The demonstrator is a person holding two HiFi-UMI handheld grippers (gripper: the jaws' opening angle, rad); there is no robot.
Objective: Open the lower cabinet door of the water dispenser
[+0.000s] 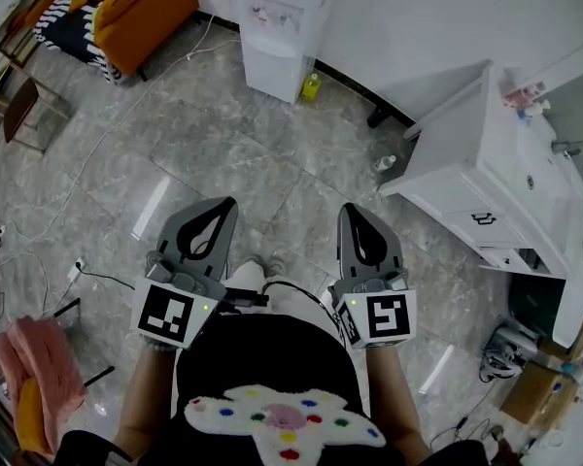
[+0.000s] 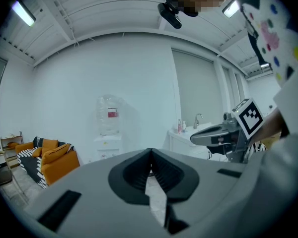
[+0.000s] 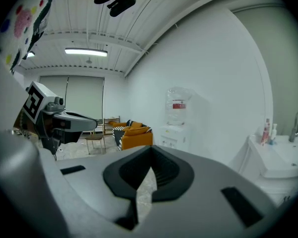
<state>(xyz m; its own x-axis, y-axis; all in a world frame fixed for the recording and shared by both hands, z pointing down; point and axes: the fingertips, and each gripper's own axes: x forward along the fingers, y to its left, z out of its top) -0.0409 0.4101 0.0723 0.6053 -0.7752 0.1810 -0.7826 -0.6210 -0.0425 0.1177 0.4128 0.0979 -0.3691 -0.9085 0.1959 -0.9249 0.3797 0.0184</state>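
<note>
The dispenser (image 1: 277, 27) stood by the far wall, well ahead of and roughly midway between the left gripper (image 1: 230, 203) and right gripper (image 1: 348, 208), its low door (image 1: 269, 71) facing them, both grippers' jaws pressed together on nothing.

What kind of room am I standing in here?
Probably a lounge or break room, perhaps in an office or a small flat. An orange sofa sits in one corner, a water dispenser stands by the wall, and a white sink cabinet is nearby, all on a grey tiled floor.
</note>
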